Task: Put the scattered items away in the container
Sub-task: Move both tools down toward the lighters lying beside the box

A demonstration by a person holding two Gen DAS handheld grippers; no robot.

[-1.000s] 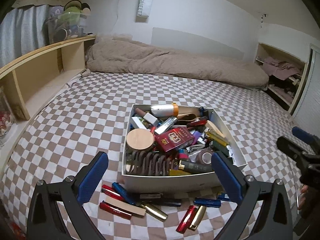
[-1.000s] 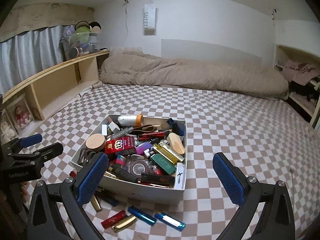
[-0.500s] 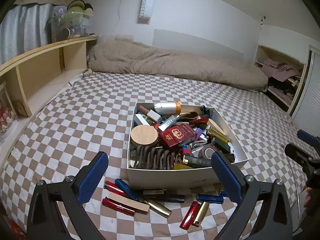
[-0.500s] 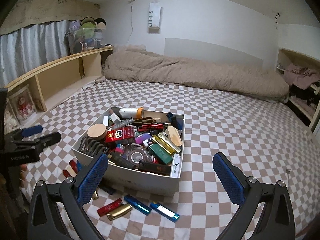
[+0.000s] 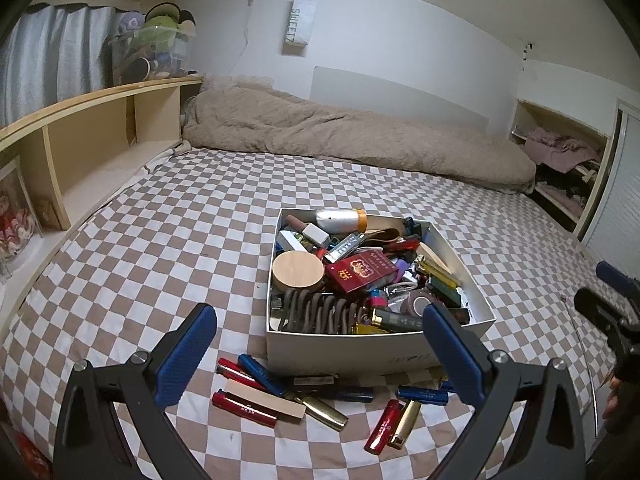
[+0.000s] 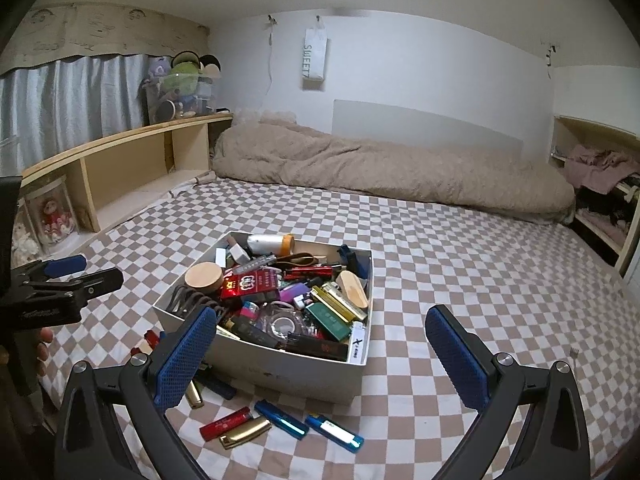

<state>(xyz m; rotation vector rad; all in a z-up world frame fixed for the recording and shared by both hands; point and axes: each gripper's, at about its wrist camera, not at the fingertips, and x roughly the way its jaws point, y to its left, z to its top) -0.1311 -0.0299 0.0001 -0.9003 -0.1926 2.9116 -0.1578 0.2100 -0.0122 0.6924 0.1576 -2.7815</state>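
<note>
Since a second ago we have pulled both cameras back, so the white box [image 5: 384,350] now sits farther from us on the checkered bed [image 5: 168,240]. We see it packed full, a round wooden lid [image 5: 298,271] at its 9 o'clock and a red packet [image 5: 362,271] at centre. Scattered lighters [image 5: 282,394] lie on the bed just beside its near wall, at 6 o'clock; a blue lighter [image 6: 334,433] lies there too. Our left hand-held gripper [image 5: 320,354] hovers wide and holds nothing; our right hand-held gripper [image 6: 322,356] likewise. A beige duvet [image 5: 352,140] lies at 12 o'clock.
</note>
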